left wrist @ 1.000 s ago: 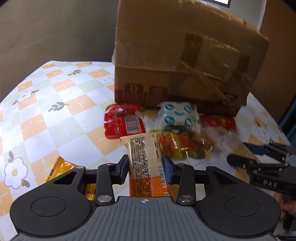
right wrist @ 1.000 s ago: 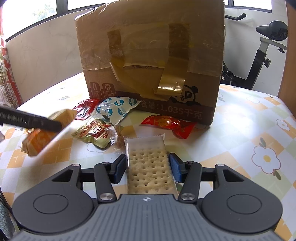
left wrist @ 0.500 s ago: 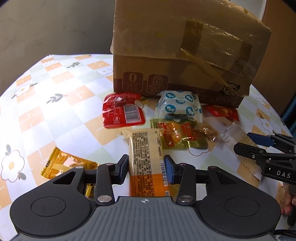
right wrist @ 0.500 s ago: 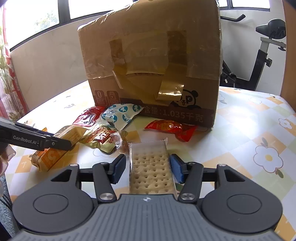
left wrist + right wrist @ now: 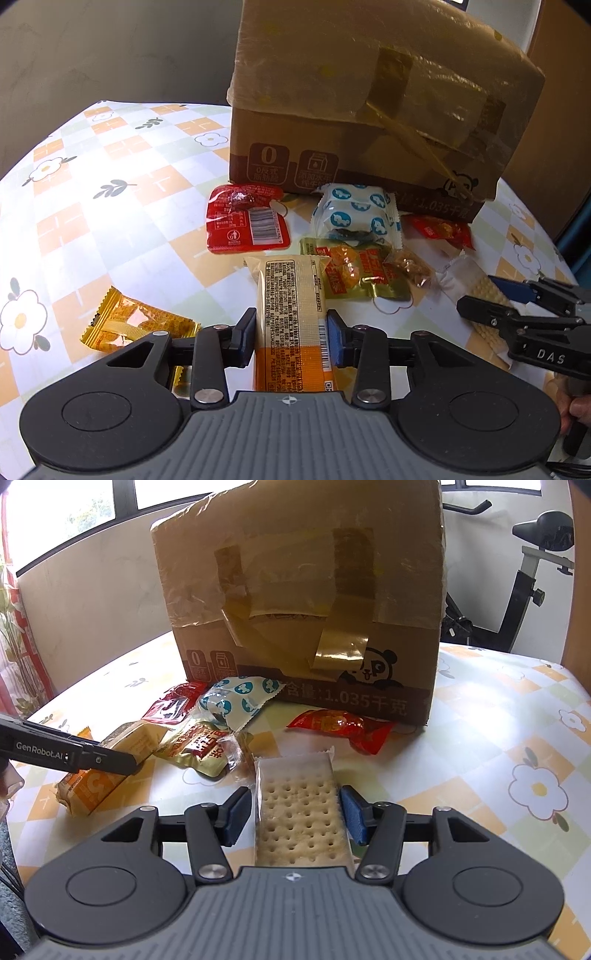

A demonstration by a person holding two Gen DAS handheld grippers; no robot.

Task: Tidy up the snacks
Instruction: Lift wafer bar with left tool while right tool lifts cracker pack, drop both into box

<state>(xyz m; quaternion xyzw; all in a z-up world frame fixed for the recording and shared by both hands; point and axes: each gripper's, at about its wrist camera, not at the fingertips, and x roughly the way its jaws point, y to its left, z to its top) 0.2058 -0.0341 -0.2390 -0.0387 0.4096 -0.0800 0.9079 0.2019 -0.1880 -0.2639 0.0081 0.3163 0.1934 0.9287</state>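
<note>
Both hands are loaded, so the sorting looks to be in its early part. The left gripper (image 5: 291,338) has its jaws closing on the yellow-and-orange biscuit bar (image 5: 293,321), pads pressing its 2 long sides, the bar's far end low over the desk (image 5: 110,206). The right gripper (image 5: 295,814) pinches the clear-wrapped cracker pack (image 5: 301,812) between its blue pads in the same lengthwise way.

Neither snack has reached a final place that I can see. The taped cardboard box (image 5: 295,590) stands shut at the back (whether it is the destination I cannot tell).

Left on the desk in a loose cluster before the box: the red sachet (image 5: 245,221), the blue-spotted white packet (image 5: 354,218), the gold-green pouch (image 5: 354,273) touching it, the red candy wrapper (image 5: 340,725), and, apart to the left, the orange foil packet (image 5: 136,325). So 5 pieces at least wait untouched, none lined up or grouped
</note>
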